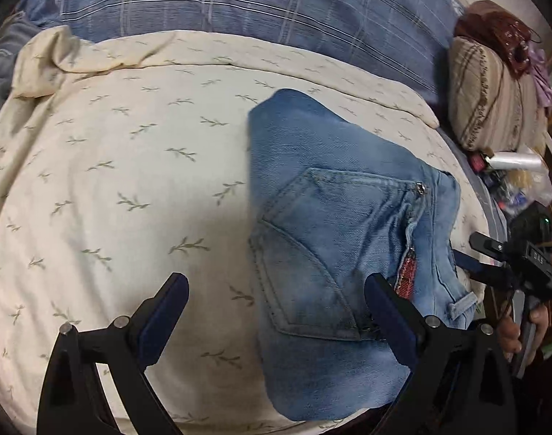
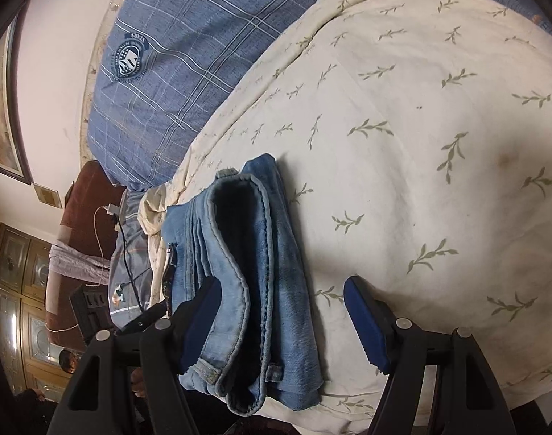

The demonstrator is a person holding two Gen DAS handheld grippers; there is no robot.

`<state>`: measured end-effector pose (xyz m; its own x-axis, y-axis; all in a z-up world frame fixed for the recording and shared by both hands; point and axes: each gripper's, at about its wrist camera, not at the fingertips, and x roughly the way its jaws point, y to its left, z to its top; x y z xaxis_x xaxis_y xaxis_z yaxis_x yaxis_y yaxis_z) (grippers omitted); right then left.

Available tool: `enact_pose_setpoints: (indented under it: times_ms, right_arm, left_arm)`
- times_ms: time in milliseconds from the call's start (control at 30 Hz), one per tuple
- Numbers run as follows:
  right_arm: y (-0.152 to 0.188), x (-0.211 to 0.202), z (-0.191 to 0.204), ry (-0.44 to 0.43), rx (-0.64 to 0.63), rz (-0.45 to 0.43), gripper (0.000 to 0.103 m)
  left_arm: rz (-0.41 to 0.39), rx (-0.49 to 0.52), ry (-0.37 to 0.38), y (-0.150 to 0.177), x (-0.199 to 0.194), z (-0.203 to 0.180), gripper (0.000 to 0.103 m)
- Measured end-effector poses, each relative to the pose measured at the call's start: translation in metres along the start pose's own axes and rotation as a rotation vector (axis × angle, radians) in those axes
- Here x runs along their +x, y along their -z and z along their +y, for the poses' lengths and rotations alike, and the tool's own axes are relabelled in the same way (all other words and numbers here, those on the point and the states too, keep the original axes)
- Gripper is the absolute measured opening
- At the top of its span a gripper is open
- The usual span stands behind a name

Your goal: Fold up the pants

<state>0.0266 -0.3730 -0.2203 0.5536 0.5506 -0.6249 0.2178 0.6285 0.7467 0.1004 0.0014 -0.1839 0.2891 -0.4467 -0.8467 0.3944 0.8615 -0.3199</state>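
We see the jeans [image 1: 334,239] folded into a compact stack on the bed's cream leaf-print sheet [image 1: 131,166], near its front edge. Back pocket faces up in the left view; in the right view the waistband [image 2: 236,239] faces us, its opening gaping. Left claw [image 1: 276,311] is open, jaws wide: one pad over bare sheet, the other over the jeans' pocket side, gripping nothing. Right claw [image 2: 283,311] is also open, its jaws either side of the stack's waistband end, not pinching it. Blue plaid pillow [image 1: 261,11] lies beyond the sheet.
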Motion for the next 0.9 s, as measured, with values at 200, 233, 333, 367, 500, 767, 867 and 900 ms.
enact_pose_setpoints:
  times_ms: [200,233,333,367,500,767,867,900]
  right_arm:
    - [-0.001,0.019,0.006,-0.046,0.019,0.062,0.074]
    - [0.0,0.023,0.008,-0.046,0.015,0.07,0.074]
    - [0.001,0.028,0.014,-0.04,-0.01,0.075,0.074]
    - [0.002,0.029,0.015,-0.041,-0.014,0.076,0.074]
    - [0.001,0.033,0.016,-0.083,-0.011,0.089,0.074]
    - [0.002,0.047,0.024,-0.081,-0.035,0.116,0.074]
    - [0.004,0.046,0.024,-0.073,-0.054,0.107,0.075]
    - [0.005,0.046,0.027,-0.064,-0.072,0.106,0.075]
  left_arm:
    - [0.014,-0.033,0.075,-0.008,0.011,0.011,0.095]
    - [0.015,-0.04,0.088,-0.009,0.012,0.014,0.093]
    - [0.019,-0.065,0.137,-0.013,0.016,0.022,0.083]
    - [0.019,-0.076,0.15,-0.015,0.018,0.025,0.079]
    - [0.017,-0.091,0.205,-0.022,0.024,0.026,0.069]
    - [0.016,-0.077,0.252,-0.033,0.036,0.015,0.063]
    - [0.003,-0.095,0.264,-0.033,0.038,0.017,0.059]
    - [-0.002,-0.094,0.263,-0.033,0.038,0.016,0.059]
